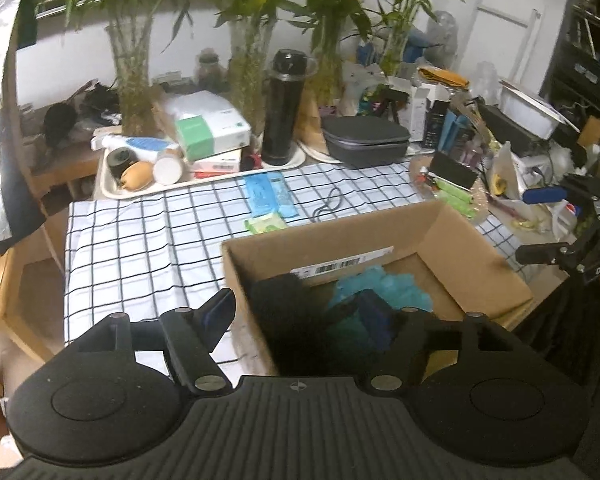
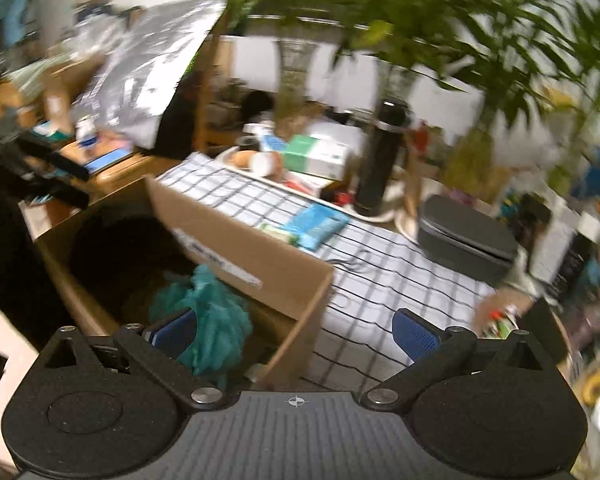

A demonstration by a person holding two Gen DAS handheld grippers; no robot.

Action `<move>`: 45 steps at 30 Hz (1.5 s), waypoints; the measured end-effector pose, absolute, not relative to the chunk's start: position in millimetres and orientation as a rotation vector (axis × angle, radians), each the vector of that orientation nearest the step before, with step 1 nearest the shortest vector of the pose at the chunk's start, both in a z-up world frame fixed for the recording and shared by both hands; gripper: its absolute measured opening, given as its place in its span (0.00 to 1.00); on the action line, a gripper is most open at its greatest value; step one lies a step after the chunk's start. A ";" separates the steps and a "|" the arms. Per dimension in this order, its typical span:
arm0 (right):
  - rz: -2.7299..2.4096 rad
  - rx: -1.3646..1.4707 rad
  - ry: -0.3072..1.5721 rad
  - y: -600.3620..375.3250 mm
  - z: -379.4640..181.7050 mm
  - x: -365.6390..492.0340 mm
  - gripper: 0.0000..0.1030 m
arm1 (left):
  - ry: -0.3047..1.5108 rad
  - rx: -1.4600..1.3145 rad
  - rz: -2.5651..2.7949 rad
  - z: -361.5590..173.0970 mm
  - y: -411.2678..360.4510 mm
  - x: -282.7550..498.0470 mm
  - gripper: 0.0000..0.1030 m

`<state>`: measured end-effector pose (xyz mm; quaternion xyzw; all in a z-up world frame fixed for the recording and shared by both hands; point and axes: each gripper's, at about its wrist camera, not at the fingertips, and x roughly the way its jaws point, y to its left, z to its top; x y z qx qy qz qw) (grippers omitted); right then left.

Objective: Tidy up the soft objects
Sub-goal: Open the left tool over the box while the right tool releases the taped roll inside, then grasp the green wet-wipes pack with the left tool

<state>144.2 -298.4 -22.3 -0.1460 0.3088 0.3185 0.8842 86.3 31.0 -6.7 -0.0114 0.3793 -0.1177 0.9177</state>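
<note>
I am holding my left gripper (image 1: 300,312) with its jaws spread wide over the near left corner of the cardboard box (image 1: 452,240); one blue pad is hanging outside the left wall and the other is down inside the box, gripping nothing. In the box a black fluffy object (image 1: 280,292) is lying at the left and a teal fluffy object (image 1: 392,284) is lying just beside it at the right. The box is sitting on the checked tablecloth (image 1: 140,248).

My right gripper (image 2: 296,332) is also standing open. Its left finger is inside the box, touching or almost touching the teal fluffy object (image 2: 220,316); I cannot tell which, because this view is blurred. Its right finger is hanging outside, over the tablecloth (image 2: 380,280).

Farther on the cloth, a blue packet (image 1: 266,196) is lying flat, and behind it a black bottle (image 1: 286,108) is standing upright near a grey case (image 1: 364,140).
</note>
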 end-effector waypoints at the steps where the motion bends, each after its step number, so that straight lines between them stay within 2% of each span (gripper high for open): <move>1: 0.643 -0.294 0.657 -299.1 -22.3 145.7 1.00 | 0.785 -0.027 -0.235 -7.3 32.6 86.0 0.66; 22: 0.568 -0.276 0.749 -285.9 -32.7 141.8 1.00 | 0.833 -0.052 -0.198 -19.5 43.6 87.9 0.66; 45: 0.513 -0.081 0.788 -288.5 -40.9 188.7 1.00 | 0.802 -0.089 -0.188 -20.4 55.7 128.1 0.66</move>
